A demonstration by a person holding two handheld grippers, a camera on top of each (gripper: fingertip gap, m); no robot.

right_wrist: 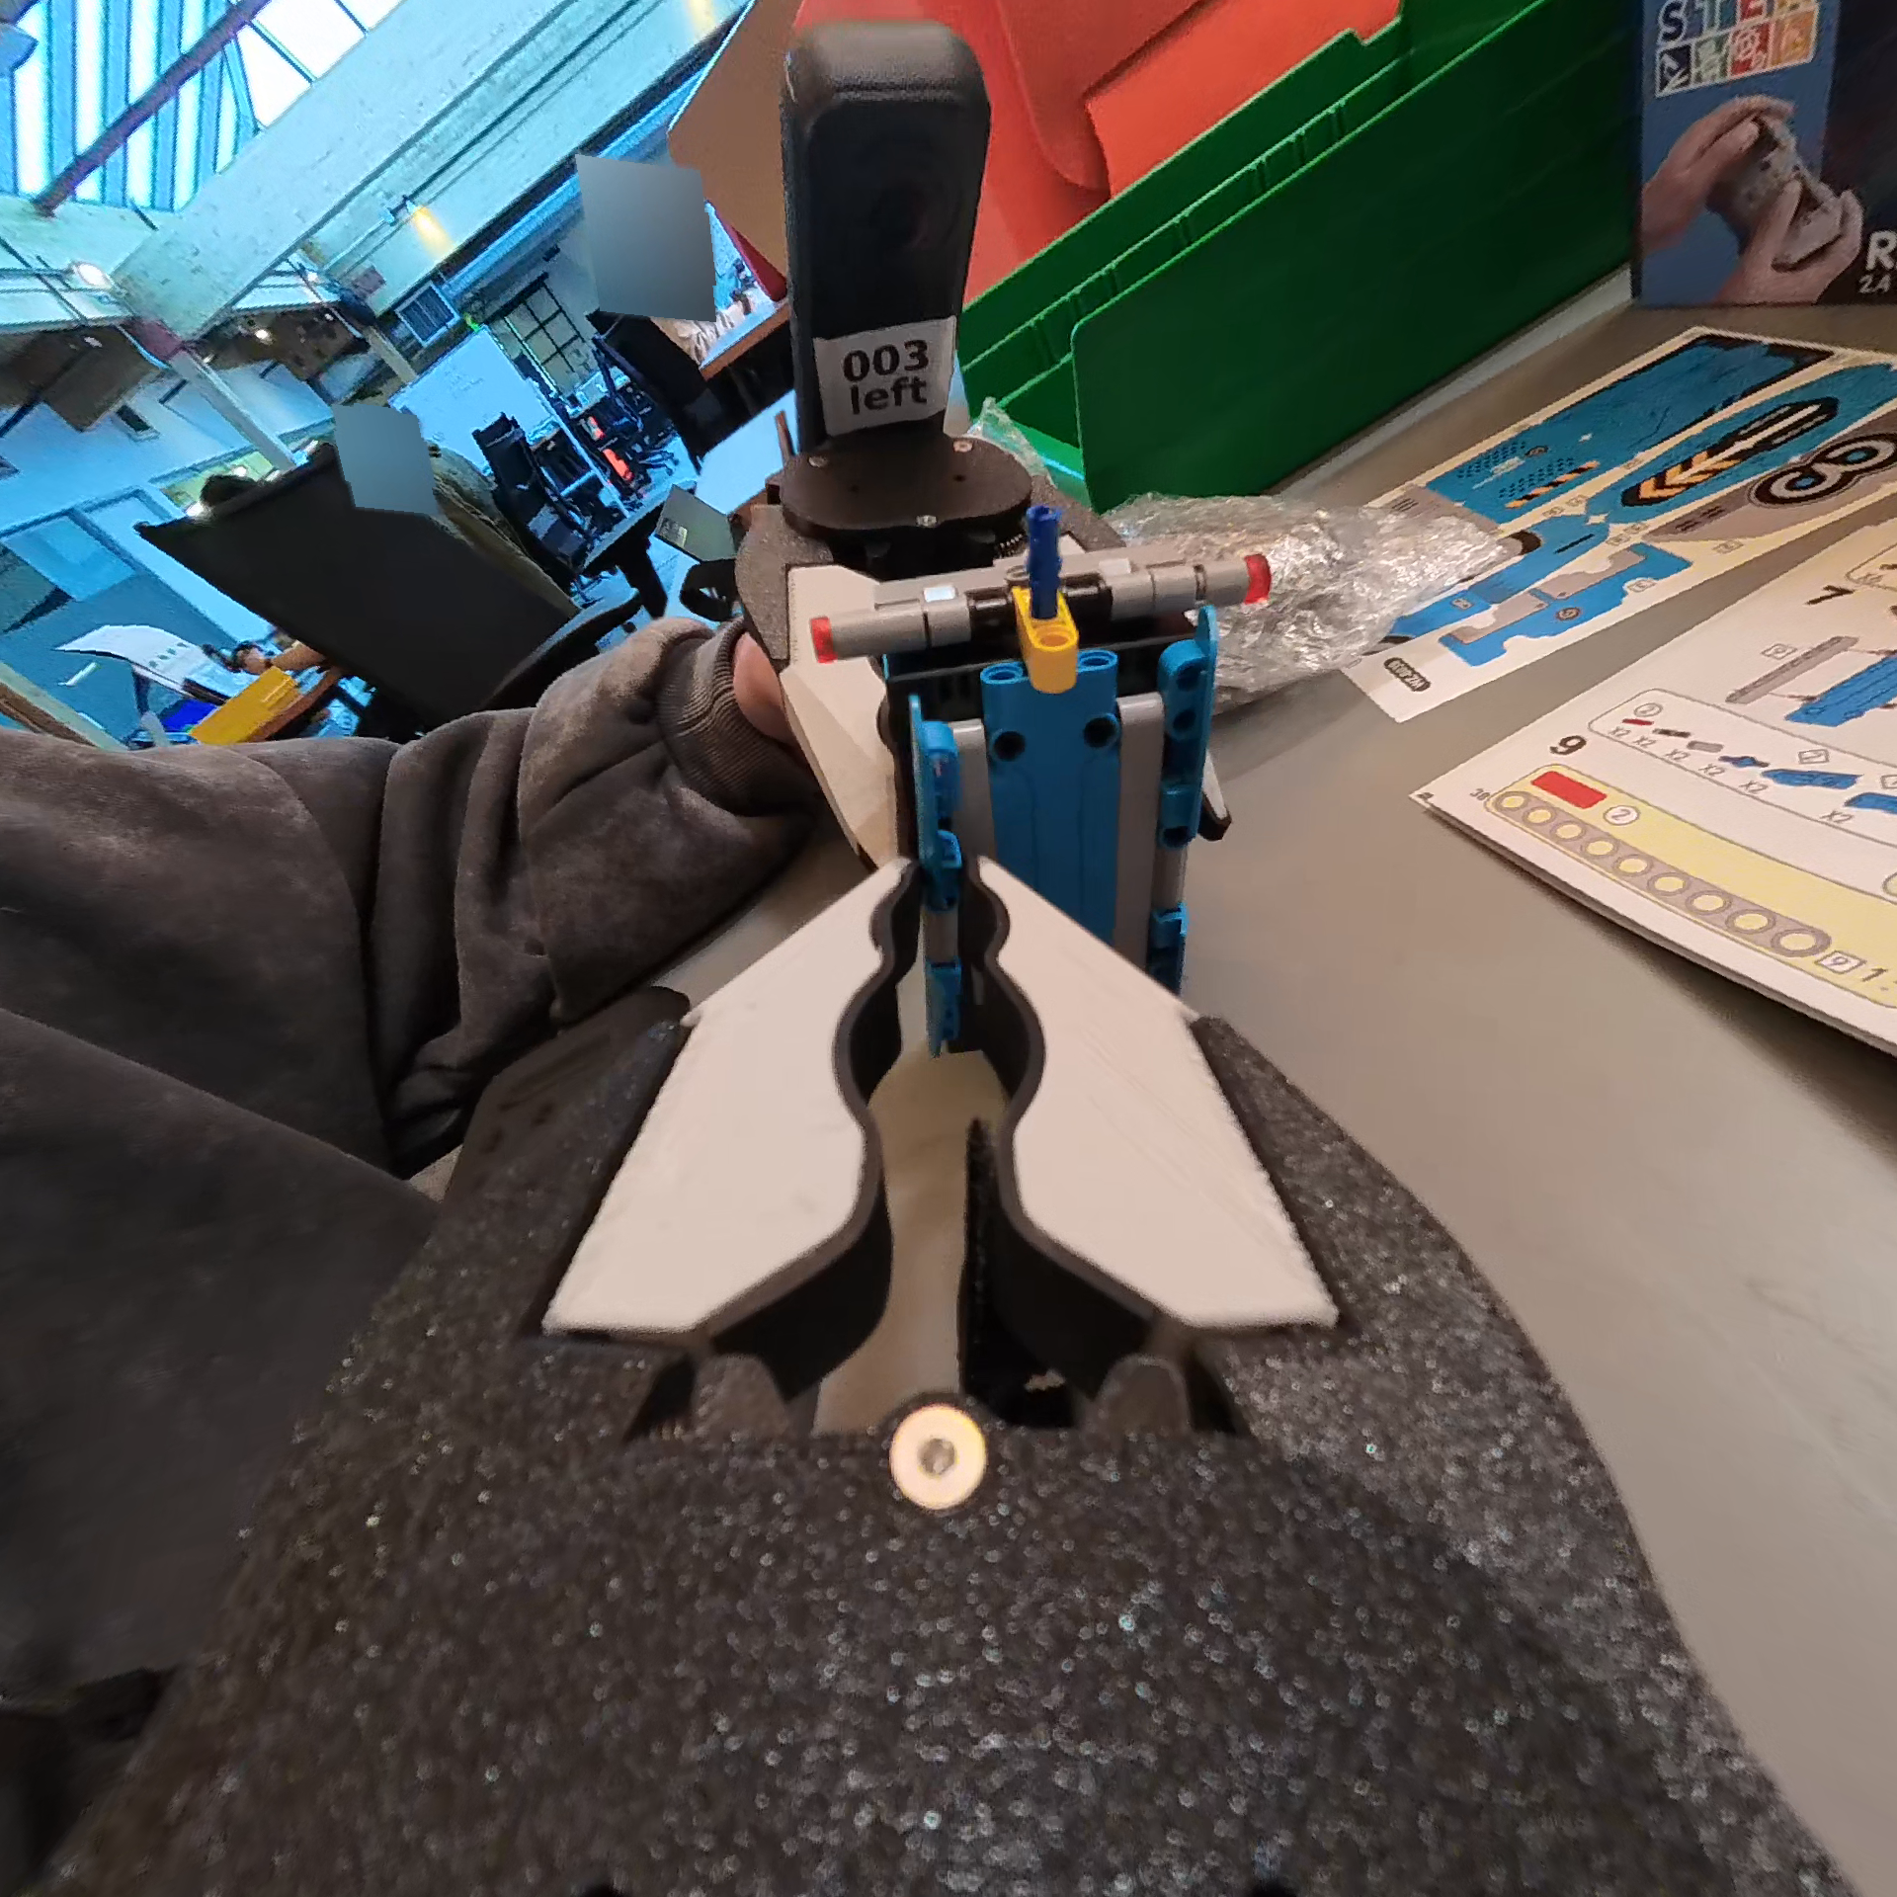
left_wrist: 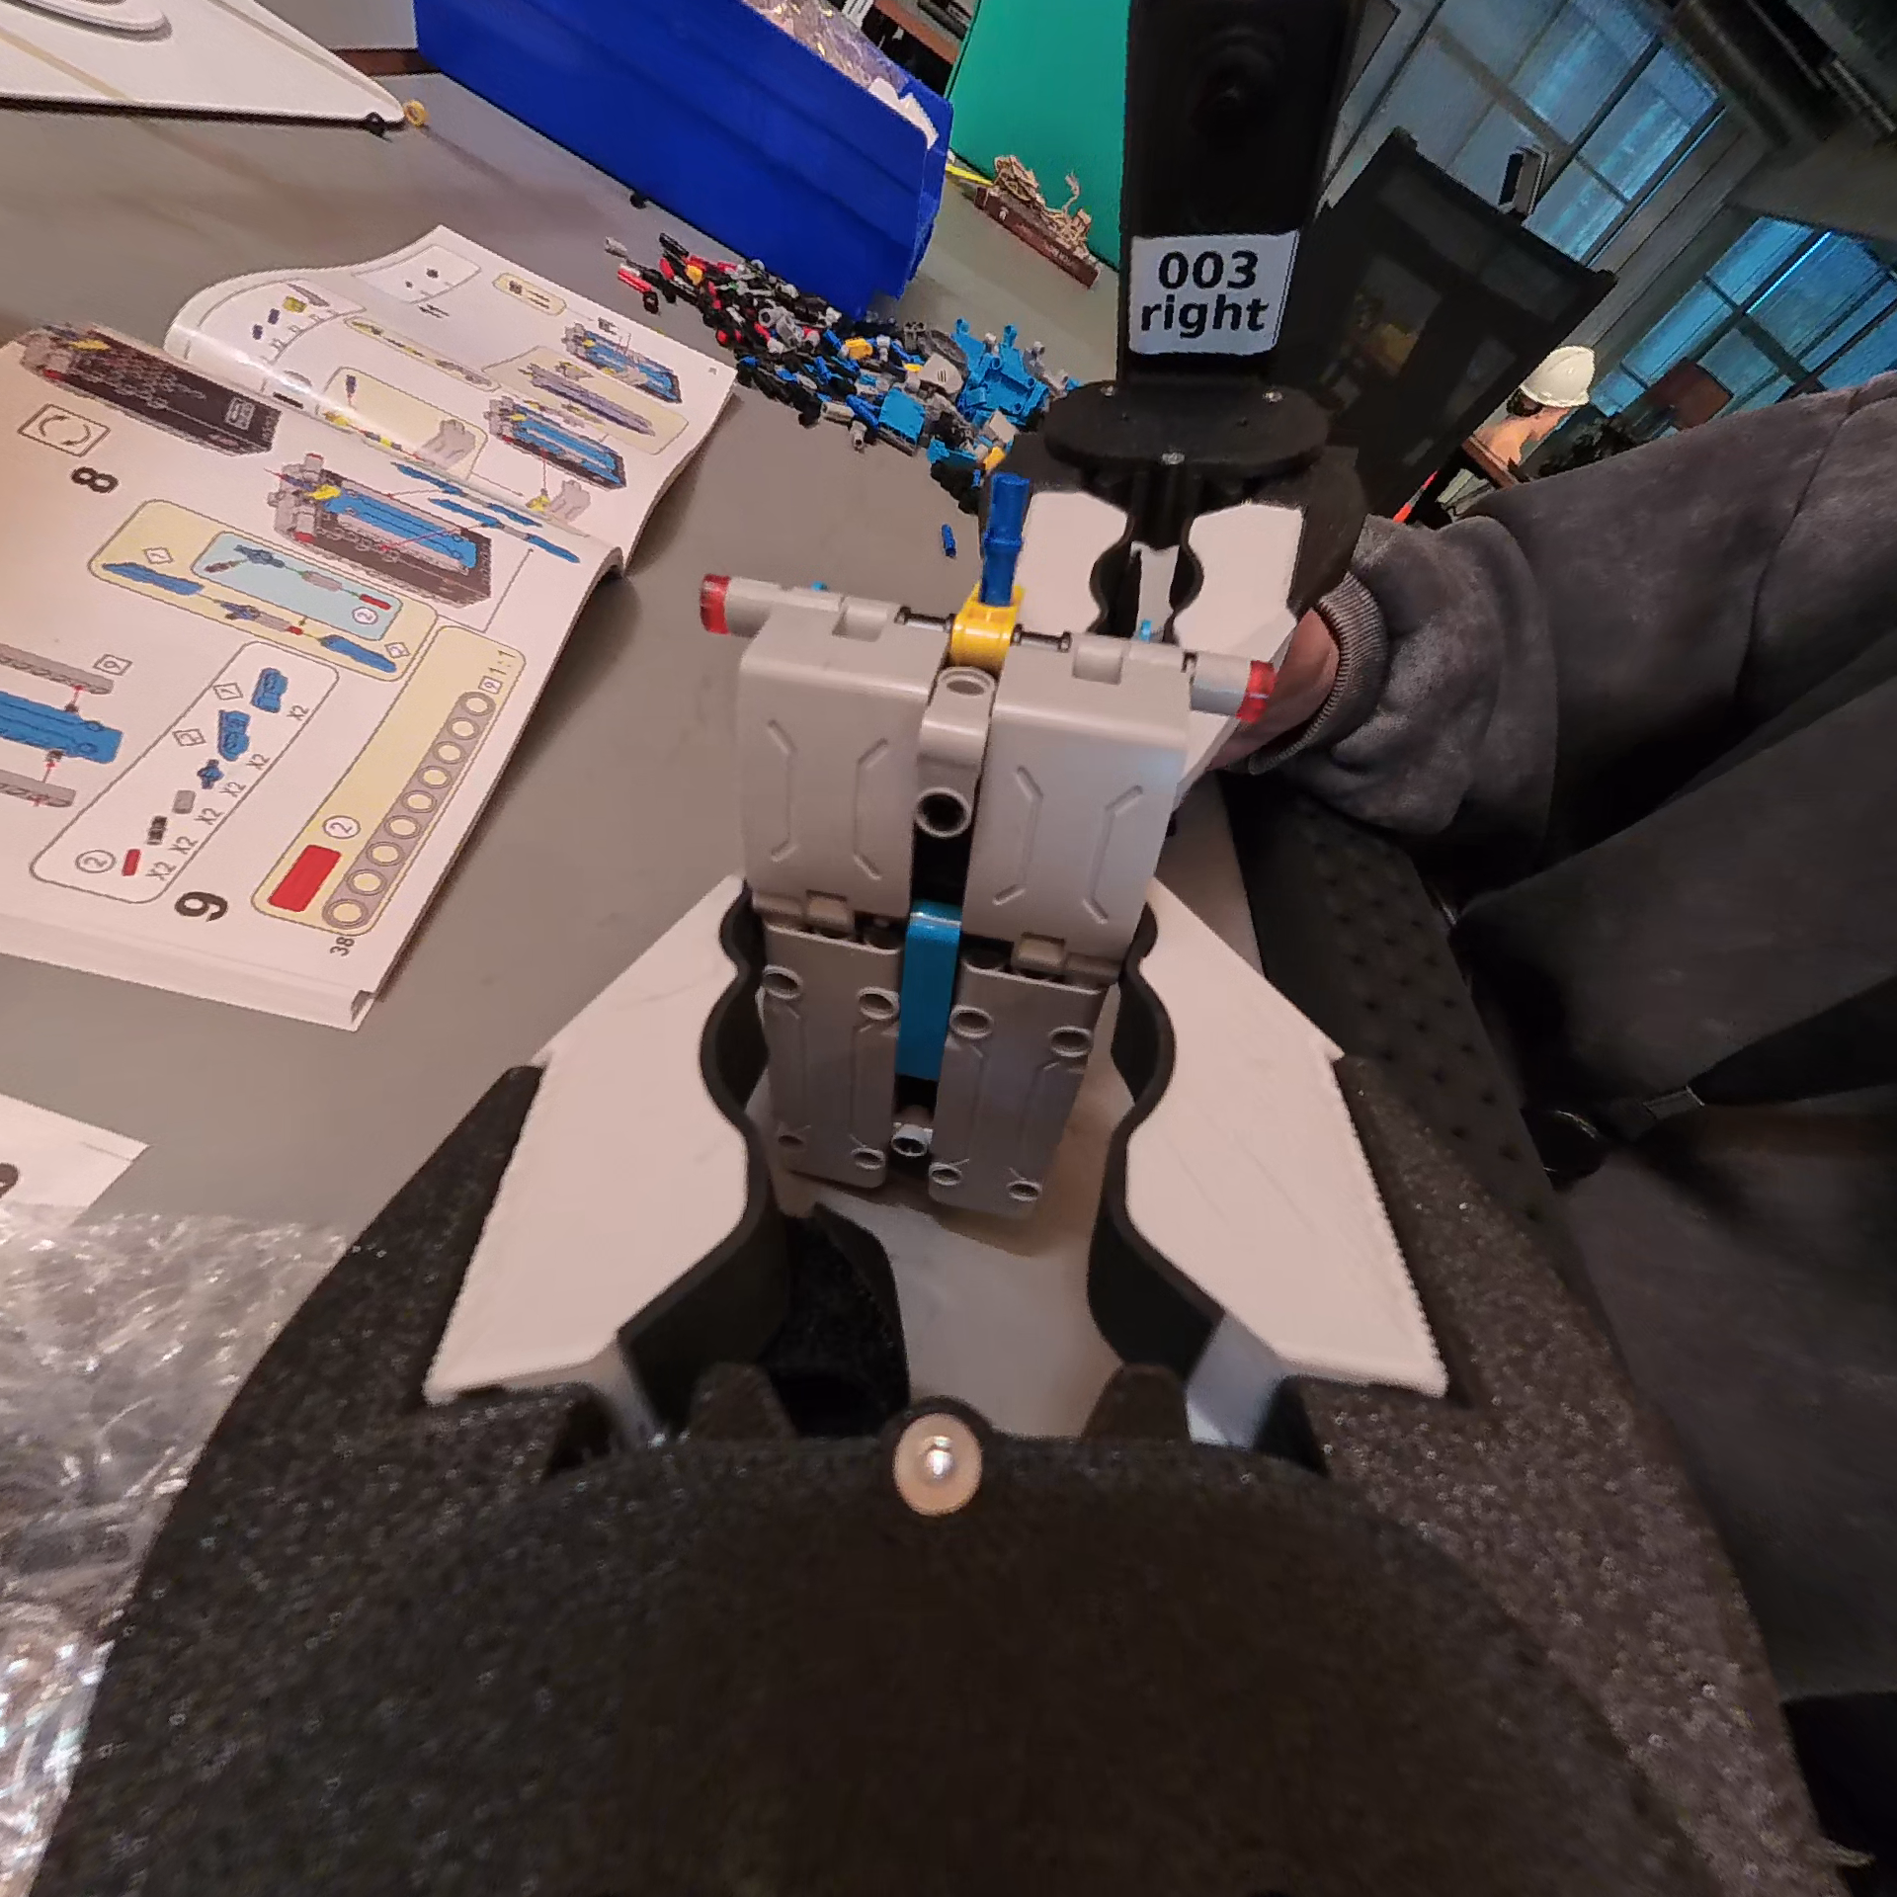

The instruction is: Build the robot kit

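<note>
While the left gripper [left_wrist: 929, 985] clamped the grey-and-blue plastic brick model [left_wrist: 955, 873] above the grey table [left_wrist: 636, 821], the right gripper [right_wrist: 939, 924] pinched its blue side beam [right_wrist: 939, 903]; opposing pulls might have popped that beam loose.

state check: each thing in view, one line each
left tool: shut on brick assembly, gripping its grey panels
right tool: shut on brick assembly, on a blue side strip
brick assembly: upright, held from both sides
instruction booklet: open, flat on table
loose bricks: heaped on table
</note>
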